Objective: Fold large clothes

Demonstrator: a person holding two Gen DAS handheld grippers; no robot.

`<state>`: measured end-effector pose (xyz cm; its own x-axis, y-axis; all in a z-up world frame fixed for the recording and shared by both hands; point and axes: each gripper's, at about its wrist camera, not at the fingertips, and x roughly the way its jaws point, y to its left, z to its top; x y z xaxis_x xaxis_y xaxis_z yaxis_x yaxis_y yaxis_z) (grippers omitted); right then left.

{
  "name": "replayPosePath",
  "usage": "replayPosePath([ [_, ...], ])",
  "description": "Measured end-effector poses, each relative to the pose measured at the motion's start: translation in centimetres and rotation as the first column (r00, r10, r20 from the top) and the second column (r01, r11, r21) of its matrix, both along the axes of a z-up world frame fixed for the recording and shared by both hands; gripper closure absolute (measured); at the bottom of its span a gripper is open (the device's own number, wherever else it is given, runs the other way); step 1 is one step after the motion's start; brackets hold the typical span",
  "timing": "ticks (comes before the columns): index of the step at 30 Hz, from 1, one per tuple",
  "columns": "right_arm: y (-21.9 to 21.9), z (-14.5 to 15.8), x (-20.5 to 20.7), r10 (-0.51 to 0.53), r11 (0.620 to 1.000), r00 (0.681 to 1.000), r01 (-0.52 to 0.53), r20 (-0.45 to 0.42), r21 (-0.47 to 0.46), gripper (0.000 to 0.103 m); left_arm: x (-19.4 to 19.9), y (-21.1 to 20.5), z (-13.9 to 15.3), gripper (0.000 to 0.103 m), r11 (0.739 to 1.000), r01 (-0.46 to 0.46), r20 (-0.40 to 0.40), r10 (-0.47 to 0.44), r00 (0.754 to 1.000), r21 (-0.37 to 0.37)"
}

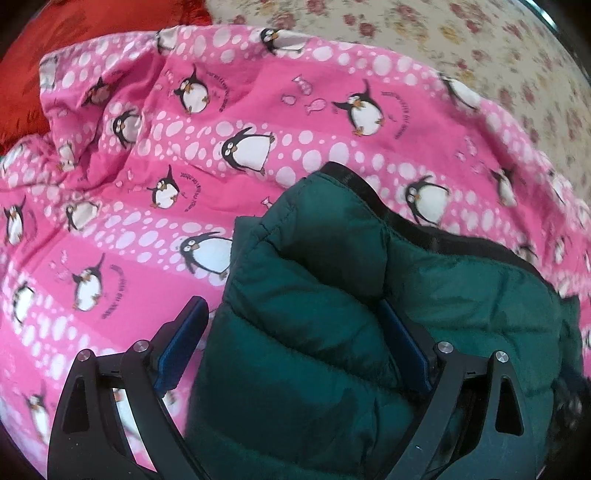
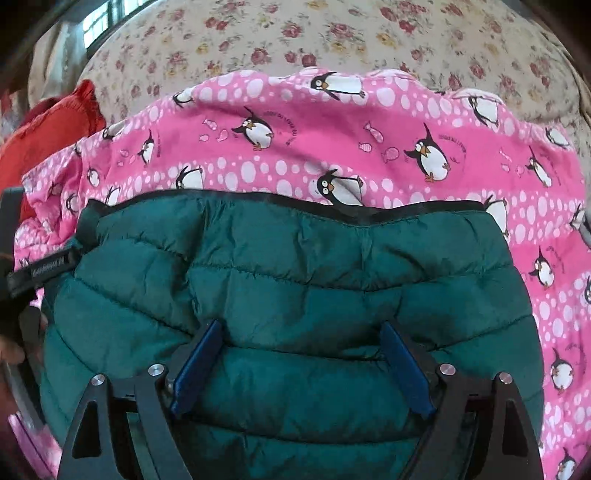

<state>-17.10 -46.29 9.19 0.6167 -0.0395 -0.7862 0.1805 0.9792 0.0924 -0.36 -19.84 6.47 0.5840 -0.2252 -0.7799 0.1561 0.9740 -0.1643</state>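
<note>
A dark green quilted puffer jacket lies on a pink penguin-print blanket. My left gripper has its blue-padded fingers wide apart around a bulging fold of the jacket's edge. In the right wrist view the jacket fills the lower frame, with a black-trimmed edge along its far side. My right gripper is open, its fingers resting on the jacket's surface. A black label tab sticks out at the jacket's left corner.
The pink blanket lies over a cream floral bedsheet. A red cushion sits at the far left, also in the right wrist view. A window shows at top left.
</note>
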Motion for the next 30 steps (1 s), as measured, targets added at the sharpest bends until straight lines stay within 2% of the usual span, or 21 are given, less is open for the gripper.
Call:
replayPosePath([
  [3,-0.5,1.7,-1.4,0.004,0.998,0.999,-0.006,0.036,0.058,0.018,-1.7,1.4,1.5,0.01,0.999,0.012,0.028,-0.011,1.0,-0.03],
  [8,-1.3,4.0,-5.5,-0.018,0.998,0.991,0.011,0.131,0.055,0.018,-4.9,3.3,2.9,0.01,0.998,0.042,0.055,-0.039,0.998,-0.048],
  [13,-1.5,3.5,-8.1,-0.041,0.999,0.992,0.036,0.12,0.038,0.018,-8.6,4.2,3.9,0.01,0.997,0.078,0.116,-0.074,0.99,-0.027],
  [18,-1.7,0.1,-7.4,-0.088,0.994,0.996,0.087,0.019,0.062,0.017,-10.1,4.1,3.8,0.01,0.995,0.099,0.108,-0.096,0.99,-0.023],
  [25,-1.9,2.2,-9.4,-0.09,0.992,0.993,0.082,0.078,0.101,0.017,-11.6,4.0,3.8,0.01,0.993,0.117,0.119,-0.117,0.986,0.004],
  [30,-4.1,3.4,-11.3,-0.127,0.987,0.987,0.116,0.096,0.109,0.017,-11.1,4.5,3.1,0.01,0.995,0.1,0.083,-0.097,0.992,-0.028],
])
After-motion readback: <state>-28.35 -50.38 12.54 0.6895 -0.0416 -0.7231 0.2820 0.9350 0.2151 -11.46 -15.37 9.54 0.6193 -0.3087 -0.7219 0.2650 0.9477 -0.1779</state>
